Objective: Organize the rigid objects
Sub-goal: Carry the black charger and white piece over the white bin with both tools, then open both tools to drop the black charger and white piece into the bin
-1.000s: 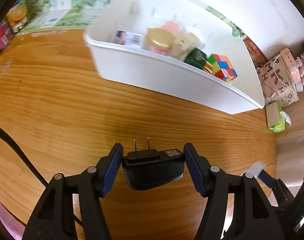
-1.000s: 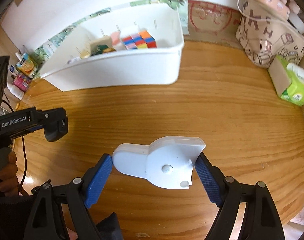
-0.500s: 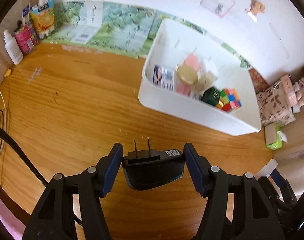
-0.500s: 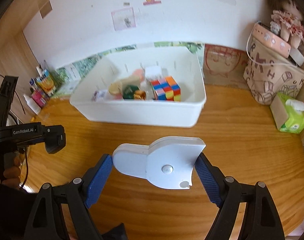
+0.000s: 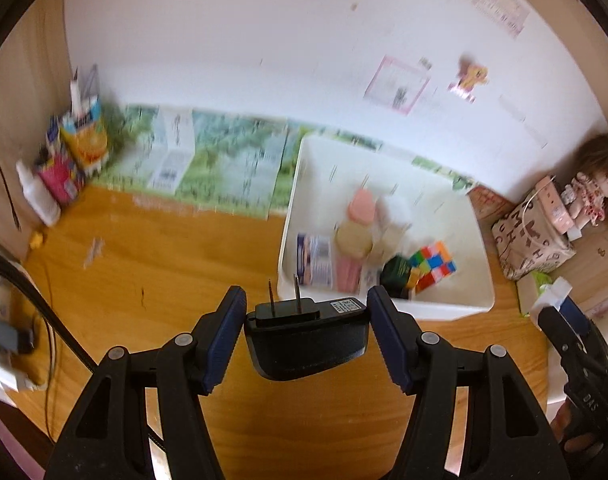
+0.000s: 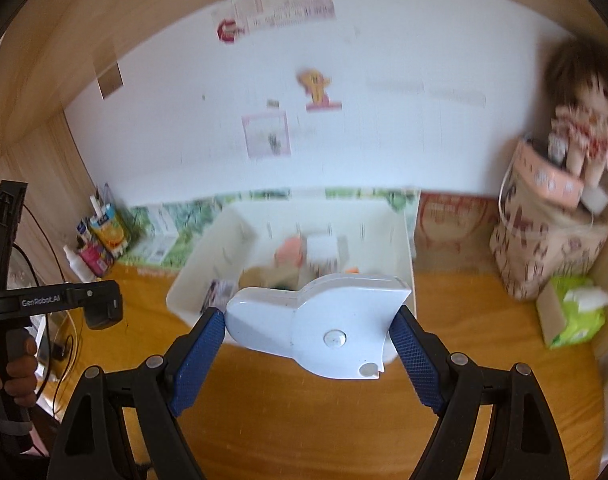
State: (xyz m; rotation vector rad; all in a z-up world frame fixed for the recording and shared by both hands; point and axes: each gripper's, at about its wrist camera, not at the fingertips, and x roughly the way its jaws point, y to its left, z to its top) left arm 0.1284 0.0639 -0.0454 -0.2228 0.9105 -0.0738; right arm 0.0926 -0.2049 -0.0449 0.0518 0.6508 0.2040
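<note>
Left gripper (image 5: 307,334) fingers clamped on black plug adapter (image 5: 306,340) — right gripper (image 6: 312,344) fingers clamped on white plastic piece (image 6: 316,322), above tabletop (image 5: 144,280).

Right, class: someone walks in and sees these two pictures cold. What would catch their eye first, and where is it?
First, what the grippers carry: the left gripper clamps a black plug adapter, prongs pointing away, and the right gripper clamps a white plastic tape dispenser. Beyond them, a white bin on the wooden desk holds a bright Rubik's cube at its near right corner.
</note>
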